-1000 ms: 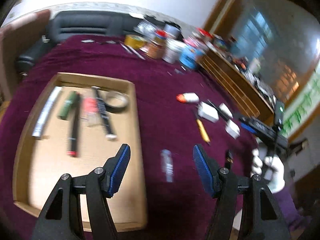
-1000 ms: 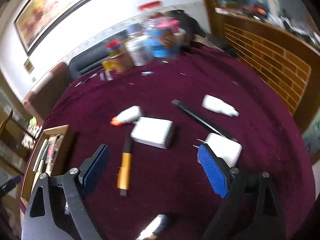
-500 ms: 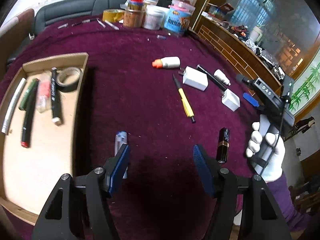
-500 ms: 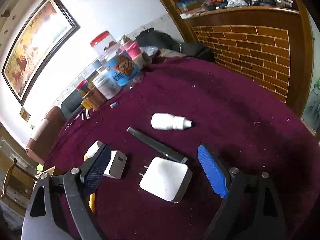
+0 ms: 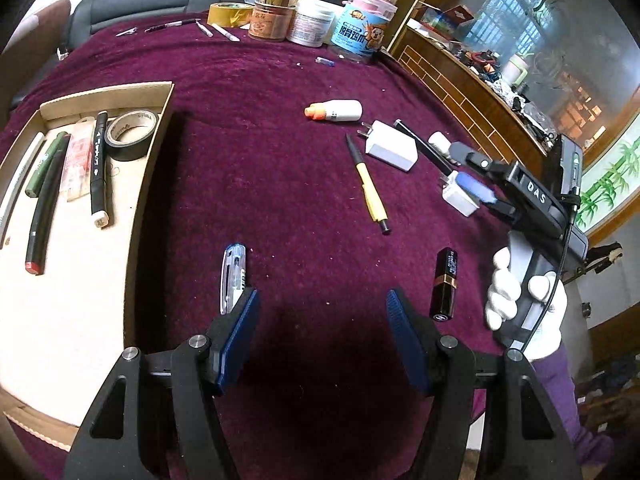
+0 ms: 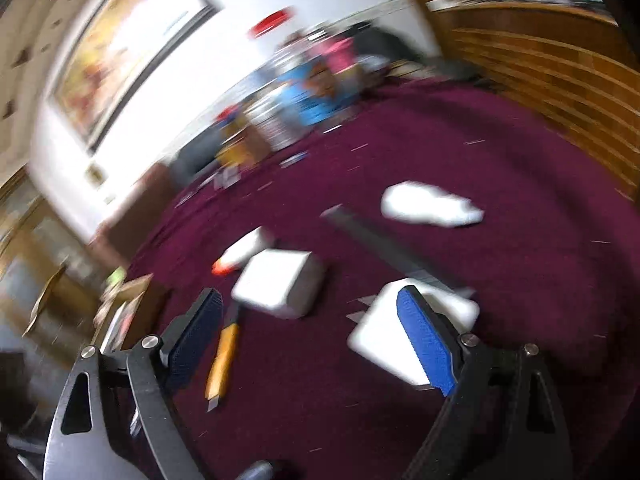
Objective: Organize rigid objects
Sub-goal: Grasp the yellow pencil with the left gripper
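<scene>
Left wrist view: left gripper (image 5: 322,334) spread wide, holding nothing, low over the maroon worktop (image 5: 260,168). Just past its left finger, a clear blue-capped pen (image 5: 233,276); beside the right finger, a black lipstick tube (image 5: 444,283). Farther out, a yellow pen (image 5: 371,192), a white charger (image 5: 390,146), an orange-capped bottle (image 5: 335,111). At left, a cardboard tray (image 5: 158,120) with markers and a tape roll (image 5: 131,129). Right wrist view, blurred: right gripper (image 6: 310,336) also spread and empty, above a white plug (image 6: 384,332), right fingertip (image 6: 424,336) overlapping it.
</scene>
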Motion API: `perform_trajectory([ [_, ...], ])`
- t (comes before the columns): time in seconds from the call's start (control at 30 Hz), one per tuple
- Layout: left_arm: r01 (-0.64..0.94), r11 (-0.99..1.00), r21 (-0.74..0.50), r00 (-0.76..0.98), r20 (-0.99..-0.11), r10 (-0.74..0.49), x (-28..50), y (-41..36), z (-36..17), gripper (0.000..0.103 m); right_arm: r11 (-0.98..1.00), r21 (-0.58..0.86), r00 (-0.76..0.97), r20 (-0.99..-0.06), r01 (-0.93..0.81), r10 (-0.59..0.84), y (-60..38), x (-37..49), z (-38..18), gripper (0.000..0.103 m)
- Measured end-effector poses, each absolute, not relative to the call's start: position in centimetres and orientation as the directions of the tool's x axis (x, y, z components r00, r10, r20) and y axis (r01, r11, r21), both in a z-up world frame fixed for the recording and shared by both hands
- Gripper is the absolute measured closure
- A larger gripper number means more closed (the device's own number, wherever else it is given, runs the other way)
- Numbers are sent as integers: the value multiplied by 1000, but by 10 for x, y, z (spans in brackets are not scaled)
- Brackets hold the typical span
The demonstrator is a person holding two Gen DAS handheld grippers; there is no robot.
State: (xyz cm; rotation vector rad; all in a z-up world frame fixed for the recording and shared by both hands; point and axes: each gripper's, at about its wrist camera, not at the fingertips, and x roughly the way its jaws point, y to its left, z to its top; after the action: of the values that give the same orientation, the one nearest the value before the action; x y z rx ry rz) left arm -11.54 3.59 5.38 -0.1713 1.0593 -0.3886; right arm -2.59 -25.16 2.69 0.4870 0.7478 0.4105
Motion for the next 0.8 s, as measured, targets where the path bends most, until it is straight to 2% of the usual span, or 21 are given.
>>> perform_trajectory([
  [0.07, 236, 917, -323, 434, -809, -396, -117, 36, 55, 44, 768, 599, 588, -545, -225, 598, -243, -21, 20, 14],
  [0.13, 238, 918, -319, 436, -809, -394, -117, 36, 56, 44, 786, 587, 596, -566, -194, 570, -244, -21, 18, 13],
  [0.33, 260, 922, -287, 417, -828, -375, -105, 18, 54, 44, 732, 668, 648, -501, -132, 574, -272, -30, 12, 14],
  [0.57, 308, 923, -231, 436, -828, -353, -66, -32, 46, 44, 726, 676, 660, -490, -126, 570, -275, -24, 18, 13],
  [0.73, 318, 930, -185, 403, -861, -309, -34, -61, 29, 44, 714, 689, 659, -481, -125, 579, -277, -22, 17, 13],
  [0.8, 324, 935, -143, 423, -862, -278, -24, -73, 26, 47, 710, 693, 658, -478, -125, 582, -278, -23, 16, 13],
])
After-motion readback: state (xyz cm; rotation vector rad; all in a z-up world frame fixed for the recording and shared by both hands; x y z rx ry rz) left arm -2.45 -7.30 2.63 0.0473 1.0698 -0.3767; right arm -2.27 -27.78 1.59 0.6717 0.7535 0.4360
